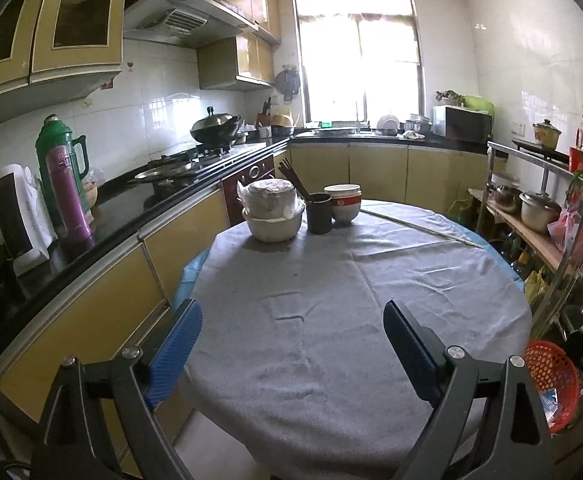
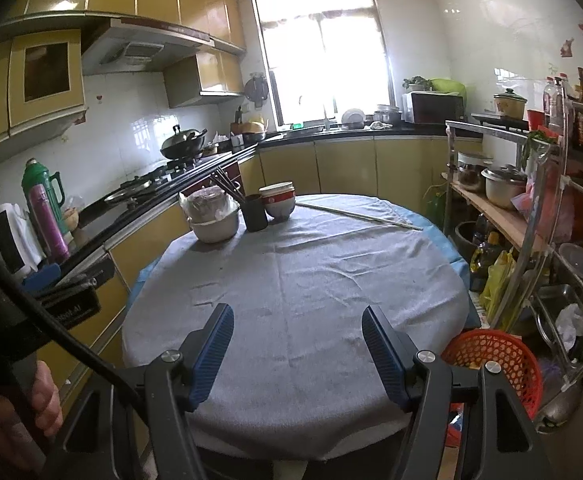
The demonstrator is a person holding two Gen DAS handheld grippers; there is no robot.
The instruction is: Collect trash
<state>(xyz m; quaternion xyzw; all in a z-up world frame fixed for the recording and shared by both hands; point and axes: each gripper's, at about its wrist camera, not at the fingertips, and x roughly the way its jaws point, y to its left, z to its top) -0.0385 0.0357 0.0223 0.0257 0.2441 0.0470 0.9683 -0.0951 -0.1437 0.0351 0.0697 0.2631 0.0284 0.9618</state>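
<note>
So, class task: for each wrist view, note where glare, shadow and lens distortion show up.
Left wrist view: the window is blown out white, the bowls cast shadows toward the camera, and the counter edge bows. Right wrist view: the same window glares, the frame corners go dark, and the shelf rack leans.

The left gripper (image 1: 292, 320) points forward and level, its blue-padded fingers (image 1: 175, 350) spread wide with nothing between them. The right gripper (image 2: 297, 326) is posed alike, fingers (image 2: 381, 354) parted and empty. The person's left hand (image 2: 31, 404) grips the left gripper's handle.
</note>
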